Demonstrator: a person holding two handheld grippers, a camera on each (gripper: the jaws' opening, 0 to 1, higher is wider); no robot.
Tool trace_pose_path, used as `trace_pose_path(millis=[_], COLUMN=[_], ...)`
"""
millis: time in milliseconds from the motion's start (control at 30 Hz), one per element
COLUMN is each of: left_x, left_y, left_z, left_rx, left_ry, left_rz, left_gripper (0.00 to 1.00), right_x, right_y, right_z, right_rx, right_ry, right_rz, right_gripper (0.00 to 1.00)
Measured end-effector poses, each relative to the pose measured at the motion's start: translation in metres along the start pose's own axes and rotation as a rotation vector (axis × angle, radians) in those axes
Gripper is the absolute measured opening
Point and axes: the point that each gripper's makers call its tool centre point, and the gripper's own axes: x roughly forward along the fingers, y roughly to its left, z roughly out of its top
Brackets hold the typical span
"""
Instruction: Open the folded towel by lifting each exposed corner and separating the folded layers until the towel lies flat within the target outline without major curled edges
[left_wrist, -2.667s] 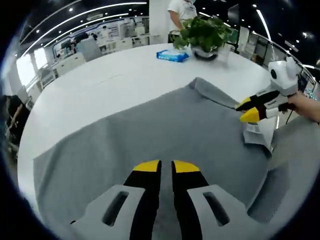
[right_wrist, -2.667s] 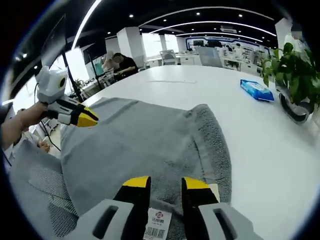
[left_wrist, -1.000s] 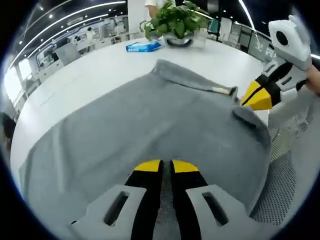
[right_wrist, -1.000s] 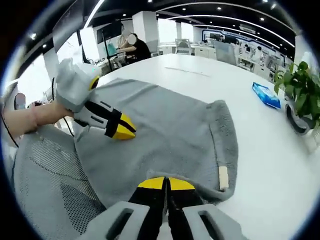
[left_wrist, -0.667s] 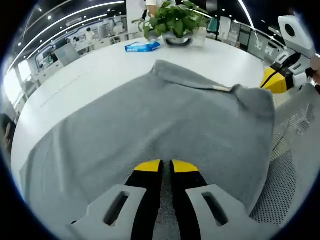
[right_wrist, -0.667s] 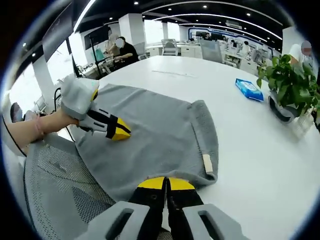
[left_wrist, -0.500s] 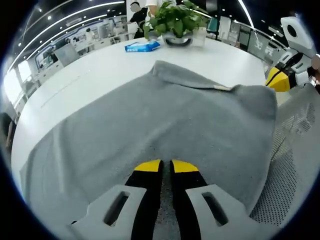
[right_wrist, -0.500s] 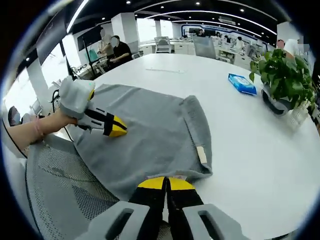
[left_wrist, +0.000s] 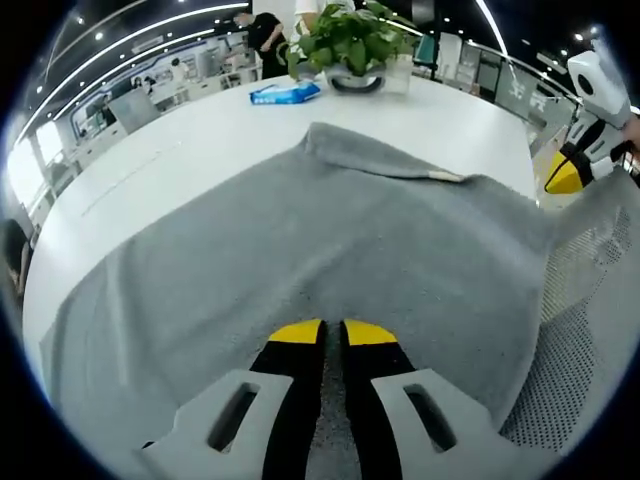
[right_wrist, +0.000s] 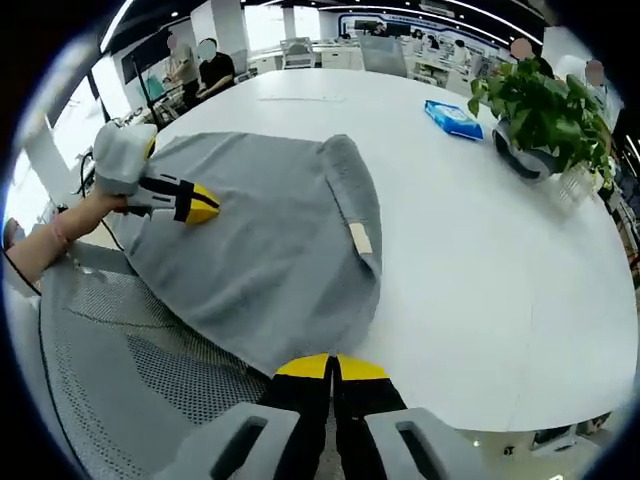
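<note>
Both grippers (left_wrist: 333, 330) (right_wrist: 331, 366) are pinching the near edge of the grey terry towel (right_wrist: 270, 240), jaws closed; its unopened folded strip is lying along the right gripper's side.

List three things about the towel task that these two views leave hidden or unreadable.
- Target outline: the towel covers the table.
- Towel's near edge: hangs past the table rim, behind the right gripper.
- Pale tag: too small to read.
- Left gripper grip: its fingers hide any pinched cloth.

Black fingers (left_wrist: 296, 390), yellow tips
</note>
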Motion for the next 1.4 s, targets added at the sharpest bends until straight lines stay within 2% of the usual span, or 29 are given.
trace_pose_path(millis=[100, 233, 333, 367, 400, 500, 633, 733, 767, 867, 933, 1100, 1167, 1267, 1400], left_x=[0.000, 0.000, 0.000, 0.000, -0.001, 0.000, 0.000, 0.000, 0.000, 0.000, 0.000, 0.000, 0.000, 0.000, 0.000], left_y=[0.000, 0.000, 0.000, 0.000, -0.001, -0.001, -0.001, -0.001, -0.001, -0.001, -0.001, -0.001, 0.000, 0.000, 0.000], left_z=[0.000, 0.000, 0.000, 0.000, 0.000, 0.000, 0.000, 0.000, 0.000, 0.000, 0.000, 0.000, 0.000, 0.000, 0.000], left_rx=[0.002, 0.004, -0.001, -0.001, -0.001, -0.001, -0.001, 0.000, -0.001, -0.002, -0.002, -0.007, -0.011, -0.015, -0.021], left_ry=[0.001, 0.001, 0.000, 0.000, -0.001, -0.001, 0.000, 0.000, 0.000, -0.001, -0.002, -0.005, -0.007, -0.011, -0.014], left_rz=[-0.001, 0.000, -0.002, -0.002, -0.002, -0.002, -0.003, -0.003, -0.003, -0.003, -0.002, -0.003, -0.004, -0.004, -0.005], left_gripper=[0.05, 0.05, 0.06, 0.06, 0.06, 0.06, 0.06, 0.06, 0.06, 0.06, 0.06, 0.06, 0.06, 0.06, 0.06], right_x=[0.006, 0.012, 0.014, 0.012, 0.010, 0.002, -0.007, -0.010, -0.010, -0.005, 0.006, 0.052, 0.070, 0.102, 0.123], right_y=[0.003, 0.002, 0.000, -0.001, -0.002, -0.004, -0.003, 0.000, 0.001, 0.010, 0.019, 0.040, 0.043, 0.033, 0.019], right_z=[-0.015, -0.023, -0.021, -0.015, -0.003, 0.017, 0.072, 0.110, 0.127, 0.161, 0.180, 0.205, 0.213, 0.216, 0.225], right_rx=[0.006, 0.006, -0.027, -0.043, -0.063, -0.069, -0.104, -0.169, -0.207, -0.286, -0.326, -0.375, -0.377, -0.370, -0.293], right_ry=[0.065, 0.092, 0.091, 0.070, 0.019, -0.047, -0.220, -0.312, -0.362, -0.432, -0.465, -0.459, -0.463, -0.415, -0.394], right_rz=[0.016, 0.018, 0.005, 0.006, 0.000, -0.005, 0.006, 0.004, -0.003, 0.010, 0.029, 0.106, 0.124, 0.107, 0.101], right_gripper=[0.00, 0.00, 0.00, 0.00, 0.00, 0.04, 0.05, 0.05, 0.06, 0.06, 0.06, 0.07, 0.10, 0.16, 0.12])
